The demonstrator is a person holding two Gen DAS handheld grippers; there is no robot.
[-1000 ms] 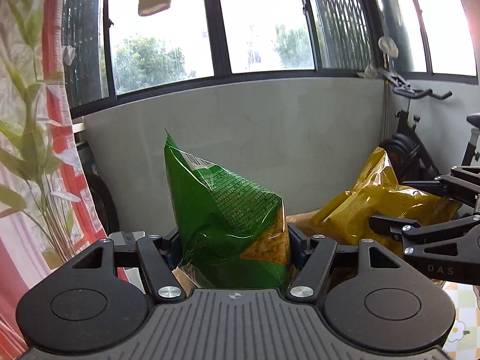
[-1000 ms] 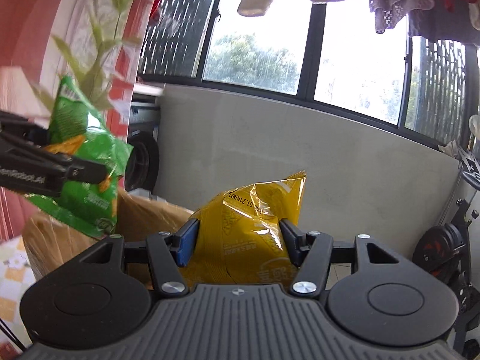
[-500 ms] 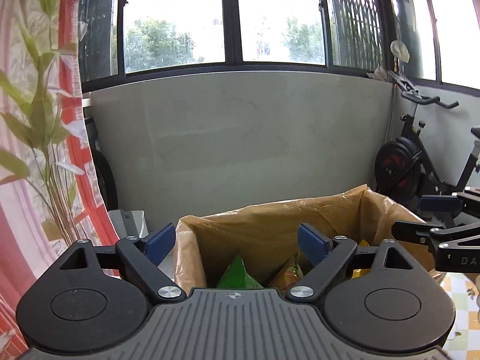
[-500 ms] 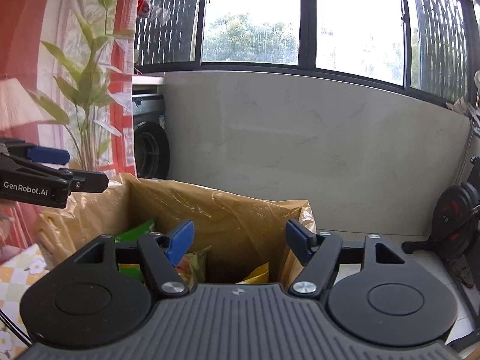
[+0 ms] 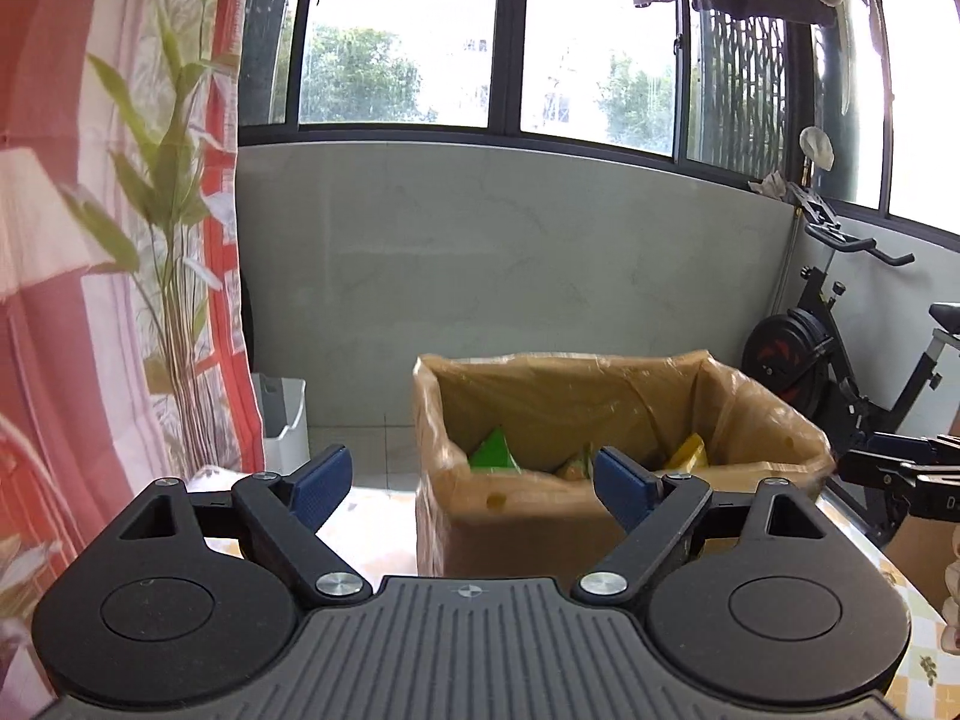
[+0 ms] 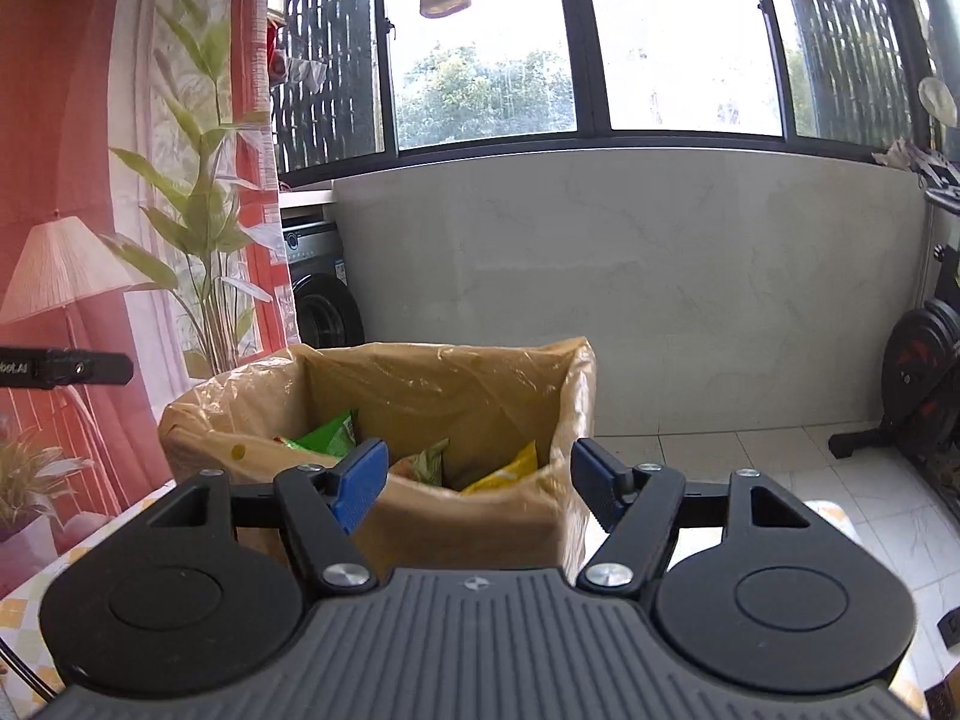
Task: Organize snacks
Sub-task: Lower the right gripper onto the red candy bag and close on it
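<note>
A cardboard box [image 5: 528,531] lined with a tan plastic bag stands ahead in both wrist views [image 6: 456,516]. Inside lie a green snack bag [image 5: 493,452], a yellow one [image 5: 690,452] and a patterned one between them; the right wrist view shows the green bag [image 6: 327,435], the yellow bag [image 6: 510,471] and the patterned bag [image 6: 427,463]. My left gripper [image 5: 471,483] is open and holds nothing, back from the box's near left corner. My right gripper [image 6: 477,483] is open and holds nothing, back from the box's near right side. The right gripper's tip [image 5: 894,471] shows at the left view's right edge, the left gripper's tip [image 6: 66,367] at the right view's left edge.
The box stands on a table with a checked yellow cloth [image 5: 372,525]. A red printed curtain with a plant [image 5: 150,276] hangs on the left. A white bin [image 5: 282,420] and a grey wall lie behind; an exercise bike [image 5: 834,348] stands at the right.
A second ago my left gripper held the green bag and my right the yellow bag above the box. Both jaws opened, the bags fell in, and both grippers have pulled back from the box.
</note>
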